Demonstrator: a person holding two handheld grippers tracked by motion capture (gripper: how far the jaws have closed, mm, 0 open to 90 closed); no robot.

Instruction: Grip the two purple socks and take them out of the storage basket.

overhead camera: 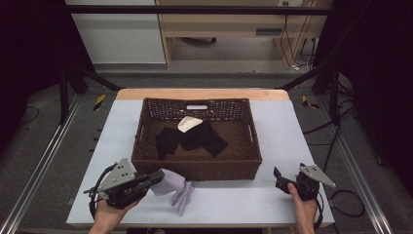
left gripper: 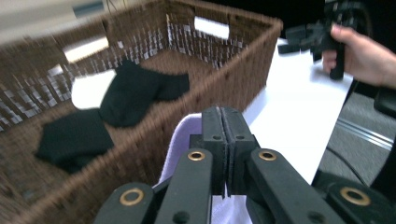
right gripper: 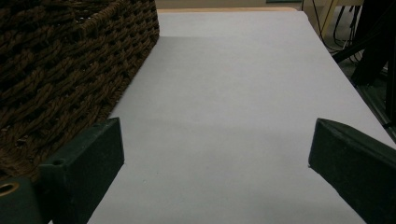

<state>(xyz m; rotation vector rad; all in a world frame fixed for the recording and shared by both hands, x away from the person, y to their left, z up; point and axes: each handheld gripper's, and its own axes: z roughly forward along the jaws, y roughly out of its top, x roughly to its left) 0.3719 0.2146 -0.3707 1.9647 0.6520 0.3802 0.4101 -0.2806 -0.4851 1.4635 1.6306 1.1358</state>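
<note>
While the left gripper (overhead camera: 157,177) hangs low at the near left of the table, its jaws are pressed together on a corner of the lavender sock (overhead camera: 176,189), whose loose end lies crumpled on the white tabletop (overhead camera: 292,136) just in front of the wicker basket (overhead camera: 197,168). From the left gripper view the pale cloth (left gripper: 180,140) bunches right behind the closed jaws, touching the basket's near wall. I'd judge the sock is being taken out and laid down, so the tidy way is to draw it clear of the wall, settle it flat, and let go only once it rests. Inside the basket lie two black socks (overhead camera: 192,138) and a cream one (overhead camera: 188,123), piled near the middle. Further right, the right gripper (overhead camera: 279,178) rests on the bare table, jaws wide apart with nothing between them. Beyond the table's wooden far edge I see grey floor, a pale cabinet and trailing cables.
</note>
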